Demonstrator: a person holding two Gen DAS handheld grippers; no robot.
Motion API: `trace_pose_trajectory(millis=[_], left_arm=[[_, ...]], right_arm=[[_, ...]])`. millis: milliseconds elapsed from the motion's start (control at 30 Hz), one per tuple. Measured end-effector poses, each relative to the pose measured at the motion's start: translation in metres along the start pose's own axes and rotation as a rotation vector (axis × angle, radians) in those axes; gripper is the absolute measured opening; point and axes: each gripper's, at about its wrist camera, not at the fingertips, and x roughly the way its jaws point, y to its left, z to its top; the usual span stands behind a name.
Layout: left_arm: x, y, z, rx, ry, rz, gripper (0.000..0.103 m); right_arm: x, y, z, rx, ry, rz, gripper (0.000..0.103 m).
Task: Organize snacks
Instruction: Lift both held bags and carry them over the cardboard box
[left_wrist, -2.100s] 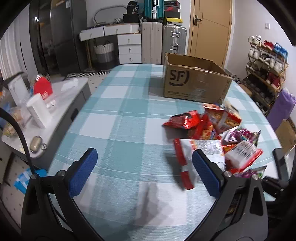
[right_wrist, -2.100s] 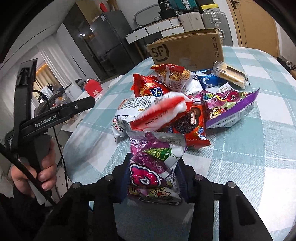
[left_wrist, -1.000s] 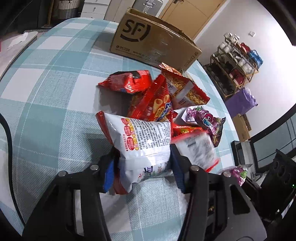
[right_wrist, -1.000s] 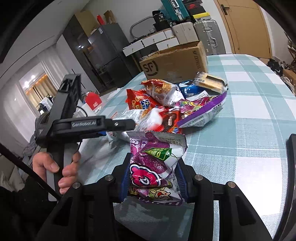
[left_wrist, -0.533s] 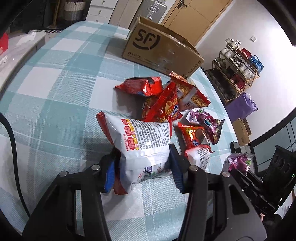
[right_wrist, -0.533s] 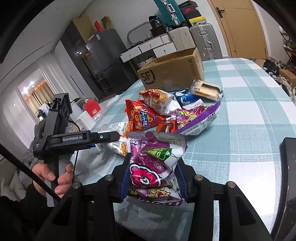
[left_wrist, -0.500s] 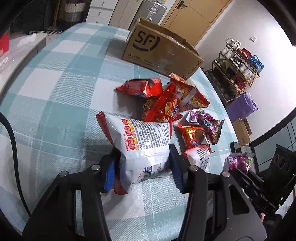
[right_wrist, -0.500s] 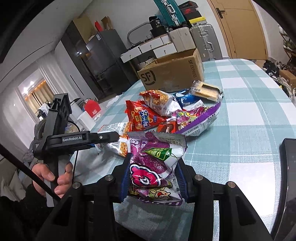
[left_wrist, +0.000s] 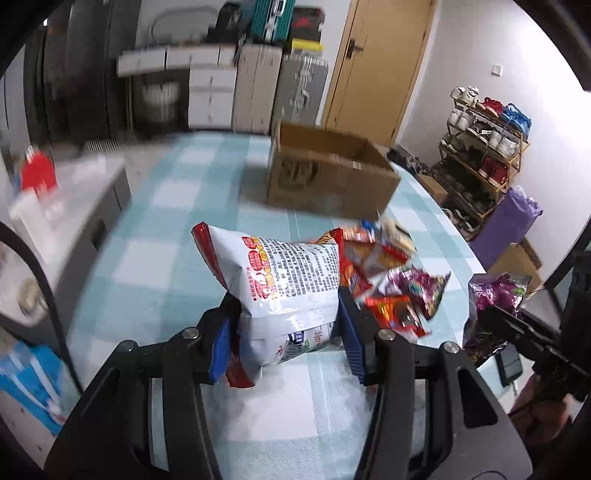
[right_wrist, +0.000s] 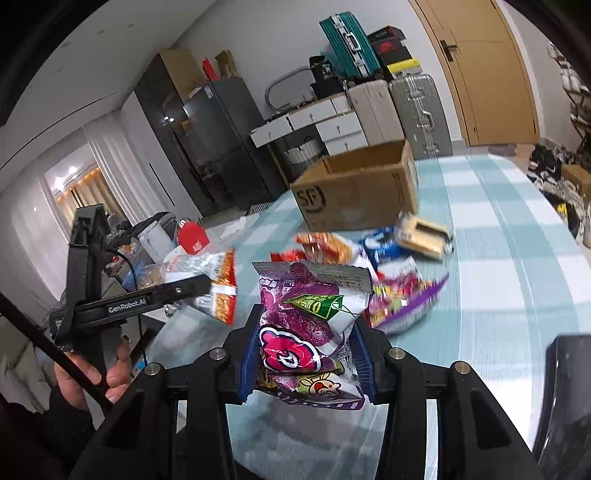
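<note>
Left gripper (left_wrist: 286, 326): blue pads pressed into both sides of a white snack bag (left_wrist: 284, 280) with red edges, printed text facing the camera — bag held clear of the table (left_wrist: 155, 258), upper end leaning toward the cardboard box (left_wrist: 328, 177). Seen from the right wrist, the same bag (right_wrist: 207, 284) hangs from that gripper (right_wrist: 192, 286), with the person's hand (right_wrist: 92, 373) on the grip below it.

Right gripper (right_wrist: 306, 358): jaws closed narrowly on a purple snack bag (right_wrist: 314, 314) with a pink cartoon figure and a green label; the bag stands upright between the pads, off the cloth. In the left wrist view it (left_wrist: 495, 295) shows at the far right, well short of the box.

Remaining snack pile (right_wrist: 380, 266) lies on the teal-and-white checked cloth directly in front of the box, between the box and both held bags: a red-orange packet (right_wrist: 325, 245), a blue packet (right_wrist: 384, 245), a tan-and-white pack (right_wrist: 421, 234) nearest the box's right corner, a purple-edged bag (right_wrist: 406, 299). Frame is motion-blurred; labels unreadable.

Box: brown, flaps open upward, logo side facing the pile. Interior not visible from either view — contents cannot be told.

Behind the box: suitcases (left_wrist: 280, 92), white drawers (left_wrist: 210, 92), a wooden door (left_wrist: 373, 62). Right of the box, off the table, a shoe rack (left_wrist: 484, 147). Left of it, a grey side counter (left_wrist: 74, 192).
</note>
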Motion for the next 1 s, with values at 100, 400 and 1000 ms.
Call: trace_pose_trajectory(millis=[100,400,1000], left_arm=[[-0.013,-0.005,0.017,0.043,-0.053,0.019,0.047],[-0.030,-0.023,0.064,0.119,-0.146,0.081,0.047],[0.052,-0.037,0.232,0.128,-0.061,-0.101,0.047]], right_arm=[[-0.001,0.003,0.012,-0.019,-0.017,0.003,0.044],[-0.002,0.012,0.067,-0.053,-0.077,0.021,0.044],[0.038,0.007,0.211,-0.079,-0.138,-0.006,0.044]])
